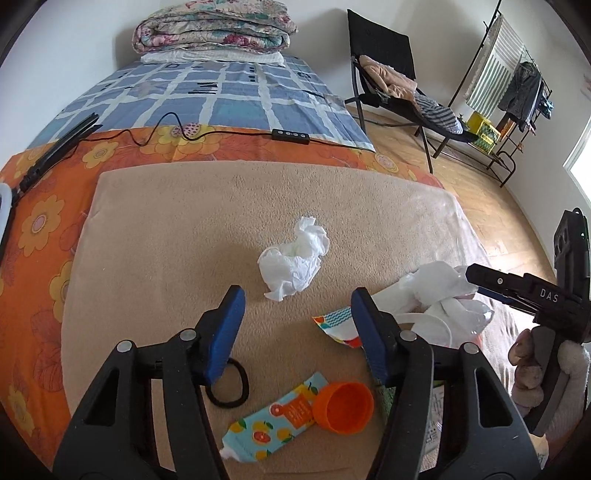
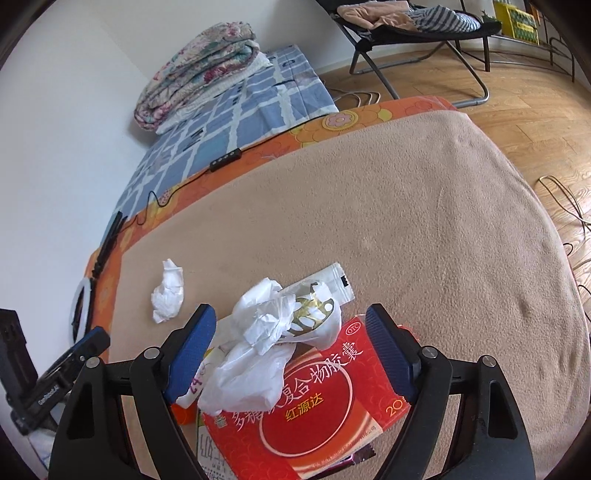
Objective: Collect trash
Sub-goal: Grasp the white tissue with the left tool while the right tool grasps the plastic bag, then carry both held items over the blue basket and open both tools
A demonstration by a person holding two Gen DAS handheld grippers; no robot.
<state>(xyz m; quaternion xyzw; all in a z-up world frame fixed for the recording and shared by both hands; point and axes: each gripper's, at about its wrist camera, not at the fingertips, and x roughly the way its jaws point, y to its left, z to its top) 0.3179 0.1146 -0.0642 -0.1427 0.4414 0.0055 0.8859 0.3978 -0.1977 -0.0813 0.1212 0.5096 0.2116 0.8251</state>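
Crumpled white tissue (image 1: 293, 258) lies alone near the middle of the tan blanket (image 1: 166, 236) on the bed, just ahead of the left gripper (image 1: 297, 306), whose blue pads are spread w/ nothing between them. More trash sits to the right: a pile of white wrappers & tissue (image 2: 266, 339) resting partly on a red medicine box (image 2: 325, 402). Right gripper (image 2: 290, 325) hangs over that pile, jaws wide apart, not pinching anything. Nearer the left gripper: patterned paper scrap (image 1: 338, 326), black hair tie (image 1: 229, 387), orange cap (image 1: 343, 406) touching a citrus-print tube (image 1: 273, 421). Further back, a black cable w/ remote (image 1: 290, 134) crosses the orange floral sheet (image 1: 37, 221); folded quilt (image 1: 214, 26) at the bed's far end.
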